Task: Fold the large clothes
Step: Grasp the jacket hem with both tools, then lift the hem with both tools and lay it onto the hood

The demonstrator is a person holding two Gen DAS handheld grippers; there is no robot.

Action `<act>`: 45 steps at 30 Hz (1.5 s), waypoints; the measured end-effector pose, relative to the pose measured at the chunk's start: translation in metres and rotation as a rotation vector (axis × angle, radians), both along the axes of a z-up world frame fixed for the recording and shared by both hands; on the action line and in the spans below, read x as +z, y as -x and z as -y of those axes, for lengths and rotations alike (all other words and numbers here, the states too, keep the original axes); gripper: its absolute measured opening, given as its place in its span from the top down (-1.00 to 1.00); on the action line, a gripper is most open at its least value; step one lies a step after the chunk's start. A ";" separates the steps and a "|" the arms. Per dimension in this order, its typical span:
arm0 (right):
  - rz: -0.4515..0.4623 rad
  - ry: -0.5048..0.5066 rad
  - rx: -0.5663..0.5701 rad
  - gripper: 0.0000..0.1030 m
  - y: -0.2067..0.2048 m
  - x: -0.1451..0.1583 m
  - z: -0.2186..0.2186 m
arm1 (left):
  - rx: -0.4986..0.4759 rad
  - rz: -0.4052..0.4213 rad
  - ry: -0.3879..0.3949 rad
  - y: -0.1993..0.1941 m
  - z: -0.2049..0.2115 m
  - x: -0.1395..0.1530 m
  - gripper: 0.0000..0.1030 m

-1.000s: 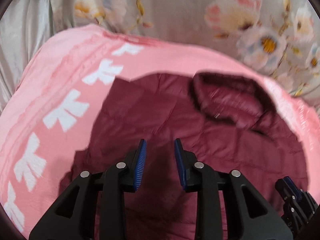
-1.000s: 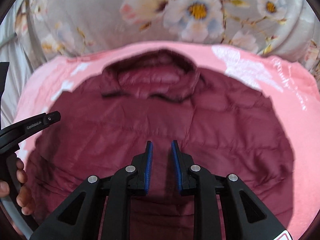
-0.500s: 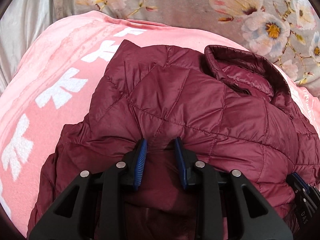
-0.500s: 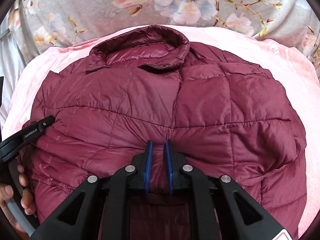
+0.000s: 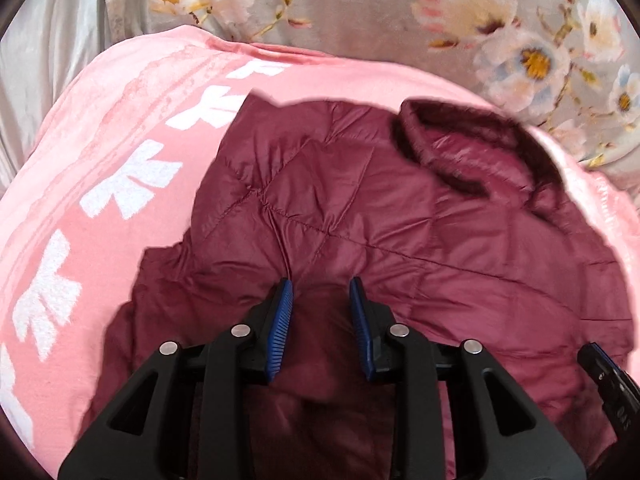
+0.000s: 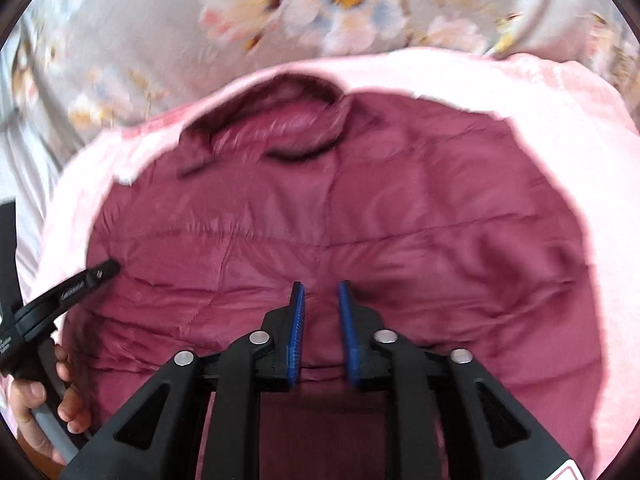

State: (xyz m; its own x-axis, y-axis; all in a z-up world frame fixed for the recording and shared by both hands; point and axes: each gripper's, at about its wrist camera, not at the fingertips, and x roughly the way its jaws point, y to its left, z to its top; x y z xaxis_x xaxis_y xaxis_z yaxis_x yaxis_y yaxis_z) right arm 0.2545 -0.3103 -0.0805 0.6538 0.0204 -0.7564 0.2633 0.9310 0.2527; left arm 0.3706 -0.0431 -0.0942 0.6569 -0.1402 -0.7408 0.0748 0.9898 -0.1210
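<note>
Maroon puffer jacket (image 5: 400,220) spread collar-away on pink blanket (image 5: 100,152), likely light, puffy, springy and slick, so best pinched at hem or a quilted seam; left gripper (image 5: 321,300) and right gripper (image 6: 321,300) both parted, holding nothing.

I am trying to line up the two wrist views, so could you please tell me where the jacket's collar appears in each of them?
Left wrist view: the collar sits upper right, at the far end of the maroon jacket.
Right wrist view: the collar sits upper centre-left, blurred, straight beyond the right gripper.
Shared landmark: the pink blanket under the jacket, with the floral sheet behind it.
</note>
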 end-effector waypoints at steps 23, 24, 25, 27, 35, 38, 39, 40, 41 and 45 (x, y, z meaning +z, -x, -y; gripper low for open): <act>0.025 -0.299 -0.083 0.80 -0.120 -0.006 0.046 | -0.013 -0.243 0.270 -0.123 0.058 -0.011 0.79; 0.024 -0.206 -0.073 0.80 -0.118 -0.001 0.040 | -0.015 -0.238 0.248 -0.122 0.057 -0.012 0.84; 0.011 -0.156 -0.060 0.81 -0.118 -0.002 0.038 | -0.023 -0.228 0.221 -0.119 0.056 -0.017 0.87; -0.038 -0.090 -0.041 0.82 -0.120 -0.013 0.032 | -0.034 -0.213 0.199 -0.116 0.056 -0.025 0.88; -0.066 0.023 -0.009 0.83 -0.120 -0.021 0.016 | -0.067 -0.106 0.062 -0.102 0.065 -0.026 0.86; -0.044 -0.008 -0.062 0.83 -0.098 -0.006 0.029 | -0.040 -0.103 0.067 -0.099 0.051 -0.015 0.86; -0.020 -0.022 -0.087 0.82 -0.090 0.002 0.034 | -0.030 -0.095 0.074 -0.097 0.045 -0.009 0.86; 0.000 -0.034 -0.100 0.76 -0.086 0.009 0.039 | -0.020 -0.087 0.077 -0.099 0.044 -0.005 0.86; 0.027 -0.053 -0.112 0.69 -0.084 0.017 0.044 | -0.009 -0.074 0.091 -0.099 0.040 0.002 0.86; 0.136 -0.263 -0.121 0.59 -0.103 0.042 0.065 | 0.004 -0.095 0.255 -0.115 0.032 0.028 0.57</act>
State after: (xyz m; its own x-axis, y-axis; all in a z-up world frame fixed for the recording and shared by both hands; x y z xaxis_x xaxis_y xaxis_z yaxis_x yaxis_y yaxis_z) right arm 0.3580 -0.3755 -0.0389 0.7583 0.1191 -0.6409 0.3157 0.7931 0.5209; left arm 0.4855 -0.0756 -0.0661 0.5873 -0.3274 -0.7402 0.0470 0.9268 -0.3726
